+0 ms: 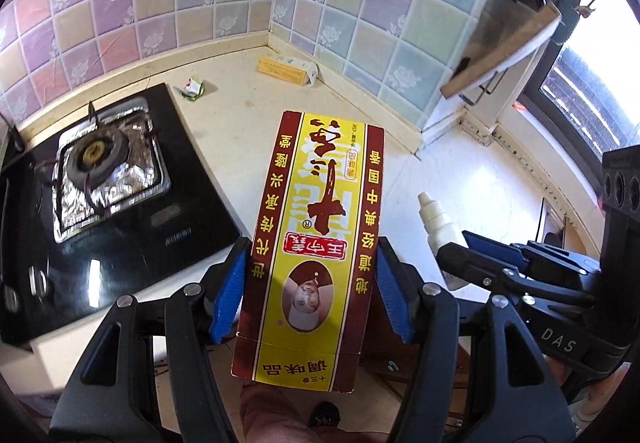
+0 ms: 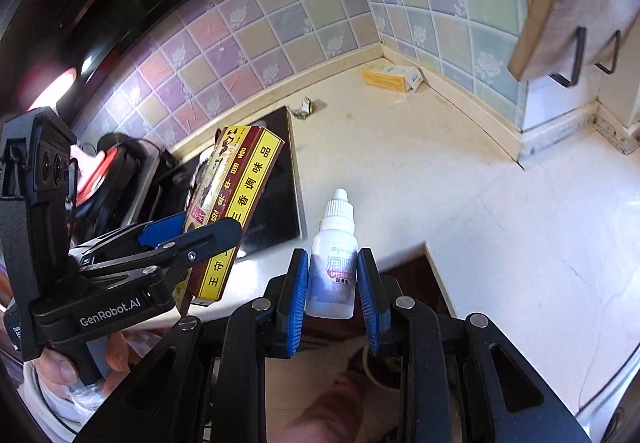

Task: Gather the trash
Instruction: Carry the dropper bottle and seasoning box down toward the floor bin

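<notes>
— What do the jaws hold?

— The left gripper [image 1: 310, 283] clamps a yellow-and-red seasoning box [image 1: 316, 239]; the right gripper [image 2: 334, 291] is closed on a small white dropper bottle [image 2: 334, 263]. Both are lifted off the countertop [image 2: 460, 179].

— So which step?

— Probably carrying both to a bin, which I can't see. A crumpled green wrapper [image 1: 192, 87] and a yellow carton [image 1: 286, 70] lie near the tiled corner, beyond the gas stove [image 1: 104, 171]; they seem next.

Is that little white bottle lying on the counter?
No, the white bottle is held upright between the right tool's blue pads, off the counter.
</notes>
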